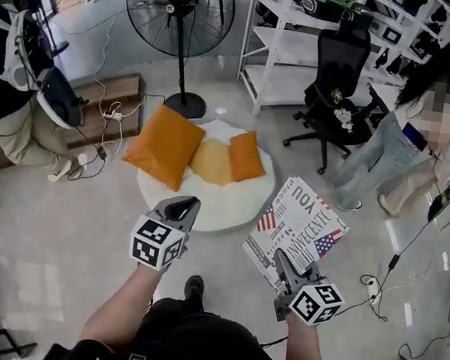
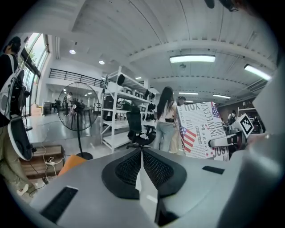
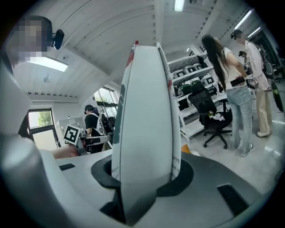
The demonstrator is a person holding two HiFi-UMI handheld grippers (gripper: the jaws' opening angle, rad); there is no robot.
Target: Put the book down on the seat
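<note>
White book point(image 1: 301, 220) clamped by its edge in the right hand-held gripper point(image 1: 282, 262), held in the air beside the round seat point(image 1: 229, 211). Over on the left hand-held gripper point(image 1: 185, 205), jaws together, nothing in them.

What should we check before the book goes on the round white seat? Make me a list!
1. Book gripped: ok, the right gripper has its jaws clamped on it.
2. Left gripper out of the way: ok, shut, empty, apart from the book.
3. Bare spot on seat: ok, the white front part has no pillows on it.
4. Book above seat: not ok, it looks off to the seat's right.
5. Standing people away from seat: ok.
</note>
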